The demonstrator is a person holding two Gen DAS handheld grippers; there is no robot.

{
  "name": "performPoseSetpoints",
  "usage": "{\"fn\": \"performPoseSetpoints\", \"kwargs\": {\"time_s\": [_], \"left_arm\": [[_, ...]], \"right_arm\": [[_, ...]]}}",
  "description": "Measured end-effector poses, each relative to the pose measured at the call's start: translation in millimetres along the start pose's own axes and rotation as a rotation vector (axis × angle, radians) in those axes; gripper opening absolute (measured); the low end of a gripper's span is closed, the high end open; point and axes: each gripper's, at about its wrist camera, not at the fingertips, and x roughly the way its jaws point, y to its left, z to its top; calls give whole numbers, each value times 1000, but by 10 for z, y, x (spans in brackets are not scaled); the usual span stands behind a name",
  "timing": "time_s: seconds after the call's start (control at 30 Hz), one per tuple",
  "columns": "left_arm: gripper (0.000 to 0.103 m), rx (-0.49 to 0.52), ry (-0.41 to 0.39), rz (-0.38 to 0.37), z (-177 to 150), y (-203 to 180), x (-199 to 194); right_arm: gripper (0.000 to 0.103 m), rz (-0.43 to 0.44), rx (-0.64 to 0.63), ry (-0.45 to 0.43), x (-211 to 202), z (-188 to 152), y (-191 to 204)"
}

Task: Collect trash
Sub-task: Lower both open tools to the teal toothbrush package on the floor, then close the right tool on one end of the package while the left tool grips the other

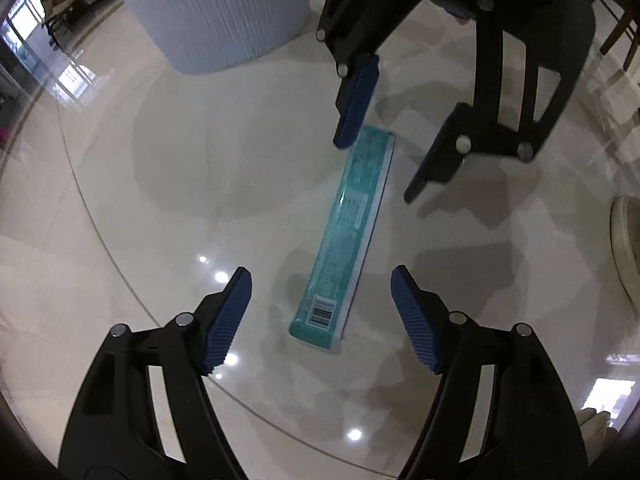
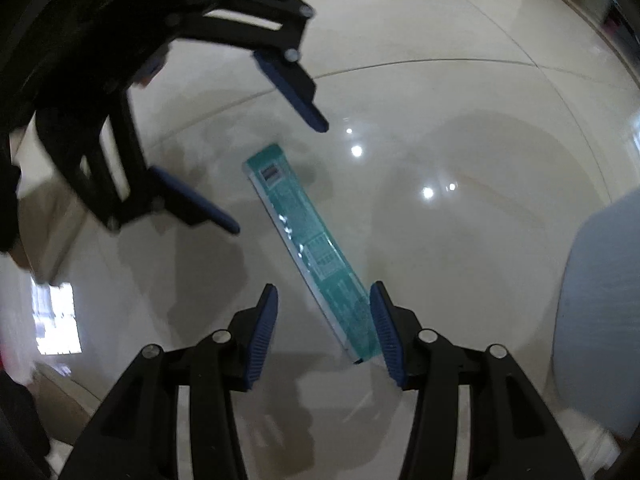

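A long teal package point(image 1: 348, 232) with a barcode on one end lies flat on the glossy pale floor point(image 1: 160, 200). My left gripper point(image 1: 322, 272) points down over the barcode end, its blue pads spread wide on either side of the package and clear of it. My right gripper point(image 1: 376, 172) hangs over the other end, also open. In the right wrist view the package point(image 2: 308, 240) runs diagonally; its near end lies close by the right pad of my right gripper point(image 2: 324, 287), and nothing is pinched. The left gripper point(image 2: 277, 177) straddles the far barcode end there.
A tall white ribbed bin point(image 1: 208, 12) stands on the floor just past the package, and shows at the right edge point(image 2: 600, 312) in the right wrist view. A pale shoe point(image 1: 626, 240) sits at the right edge. Dark chair legs point(image 1: 620, 20) stand at the top right.
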Motion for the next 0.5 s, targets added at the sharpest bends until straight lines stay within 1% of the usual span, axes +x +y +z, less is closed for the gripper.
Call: {"fn": "performPoseSetpoints", "kwargs": {"time_s": [0.03,0.1,0.13,0.2,0.27,0.4,0.43,0.47,0.5], "left_arm": [[65,4,6,4,-24,3,54],[60,-10,0,-16,-37,16,114],[59,-11,-4,-11,-24,19,136],[56,-17,-26,-23,-26,-12,137],[56,-23,-43,-23,-5,-13,135],[56,-61,-70,-35,-46,2,180],[57,-56,-75,-31,-44,3,180],[58,-50,-78,-27,-110,83,191],[58,-43,-81,-21,-94,79,196]], "right_arm": [[48,6,-11,-1,16,-13,0],[48,14,-28,-9,54,-44,-3],[48,13,-40,-13,78,-60,-2],[48,10,-69,-23,117,-95,14],[48,-3,-102,-48,89,-110,38],[48,7,-101,-68,60,-140,27],[48,4,-111,-69,52,-157,27],[48,-3,-130,-67,48,-176,43],[48,-11,-142,-66,56,-262,85]]}}
